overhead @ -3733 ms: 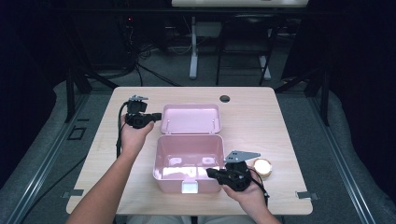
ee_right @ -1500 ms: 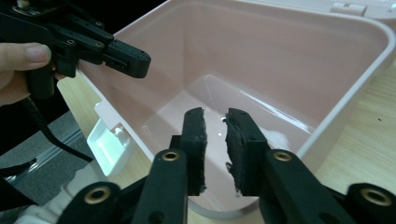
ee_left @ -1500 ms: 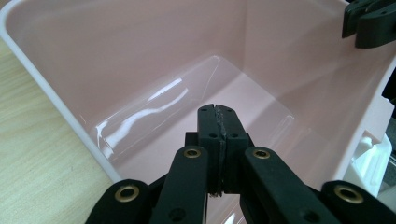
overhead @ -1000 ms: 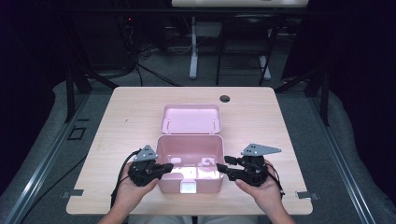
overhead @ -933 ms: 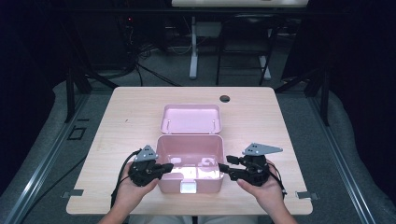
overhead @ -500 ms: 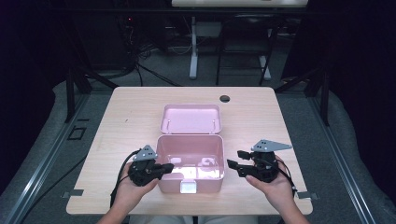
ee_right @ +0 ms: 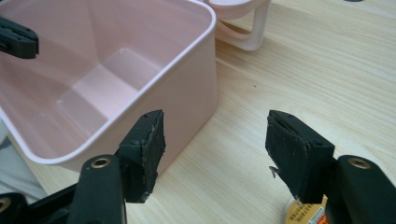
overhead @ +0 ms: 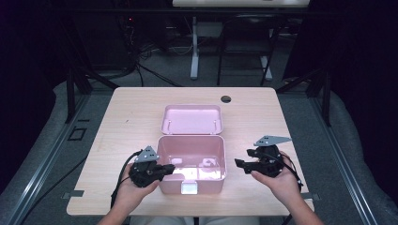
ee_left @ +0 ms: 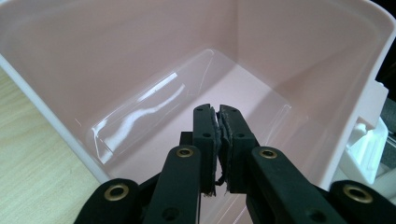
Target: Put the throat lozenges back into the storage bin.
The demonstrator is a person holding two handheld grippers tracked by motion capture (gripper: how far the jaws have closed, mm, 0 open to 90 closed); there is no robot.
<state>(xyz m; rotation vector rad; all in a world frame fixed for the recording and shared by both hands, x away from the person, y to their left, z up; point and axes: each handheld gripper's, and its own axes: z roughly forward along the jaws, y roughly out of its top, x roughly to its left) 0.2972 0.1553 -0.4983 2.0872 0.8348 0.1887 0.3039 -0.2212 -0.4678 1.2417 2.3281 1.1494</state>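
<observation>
Open pink box (overhead: 190, 164) at worktop (overhead: 122, 122) front edge; left gripper (ee_left: 218, 140) fingers closed over its interior, right gripper (ee_right: 212, 154) fingers open, empty, just beside it.

Each gripper is matte black: the left gripper (overhead: 170, 168) and the right gripper (overhead: 238, 163) carry a grey three-cornered plate on top and trail a black cable. Brass-coloured rivets sit at the linkage joints, small screw holes dot the jaw blocks, and the dark rubber pads (ee_right: 150, 140) look worn and frayed at the edges

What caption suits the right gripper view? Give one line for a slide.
Right gripper, jaws open over the wooden table, beside the open pink box.
</observation>
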